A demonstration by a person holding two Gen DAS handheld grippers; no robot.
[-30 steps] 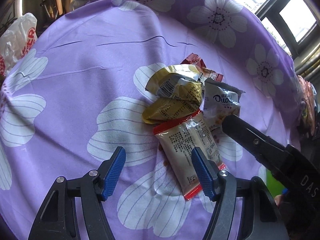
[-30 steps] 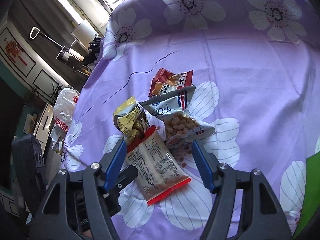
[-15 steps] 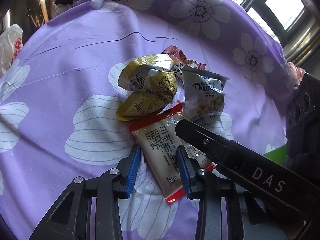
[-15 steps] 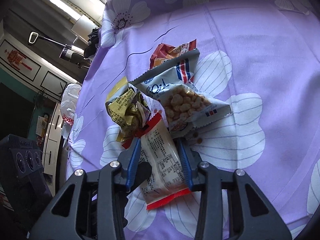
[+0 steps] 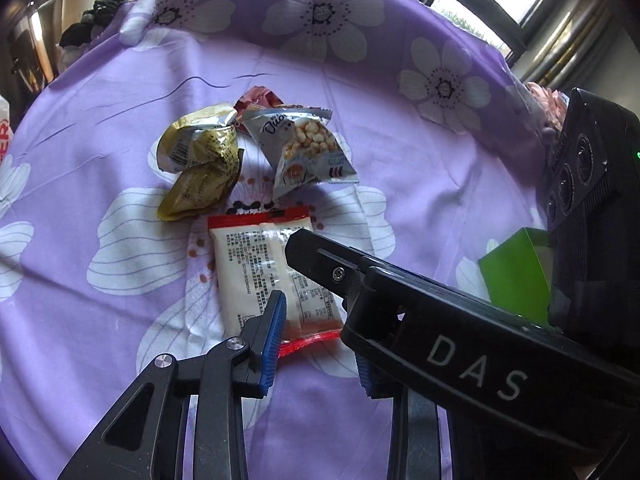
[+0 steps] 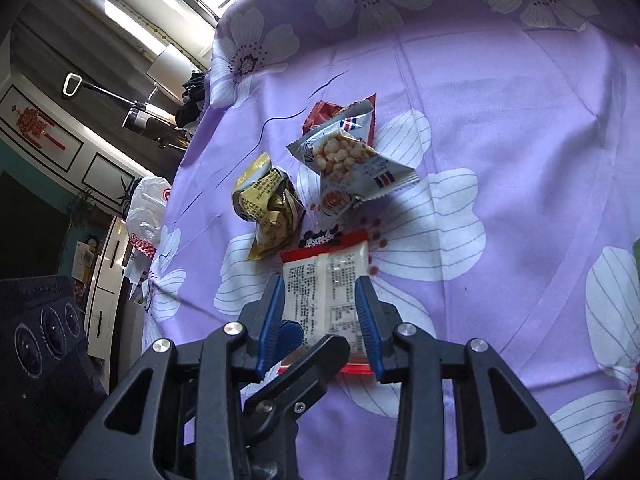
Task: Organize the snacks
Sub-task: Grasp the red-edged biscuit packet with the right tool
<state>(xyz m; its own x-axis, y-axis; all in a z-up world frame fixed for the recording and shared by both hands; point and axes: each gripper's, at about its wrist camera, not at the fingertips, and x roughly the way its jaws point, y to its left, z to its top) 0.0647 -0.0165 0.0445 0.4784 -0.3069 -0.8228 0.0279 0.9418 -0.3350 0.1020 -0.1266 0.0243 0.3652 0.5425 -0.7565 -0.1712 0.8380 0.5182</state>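
Currently both tongs are working one item: the red-edged packet (image 5: 262, 270), lying flat on the purple flowered cloth (image 5: 100, 120) covering the surface, near its middle. The right tongs (image 6: 320, 320) are pinching it across its width, both blue pads (image 6: 366, 322) touching its sides. The left tongs (image 5: 320, 340) are closing around the packet's near end, one pad (image 5: 272, 338) at its edge, the other mostly hidden behind the right tongs, so contact cannot be confirmed. Two grips likely serve to lift the flat packet clear. Toward the far edge are sitting a crumpled gold packet (image 5: 198, 162), a silver nut packet (image 5: 306, 150) and a red-brown packet (image 5: 258, 98). A green box (image 5: 516, 270) is waiting at the right edge, probably the destination.
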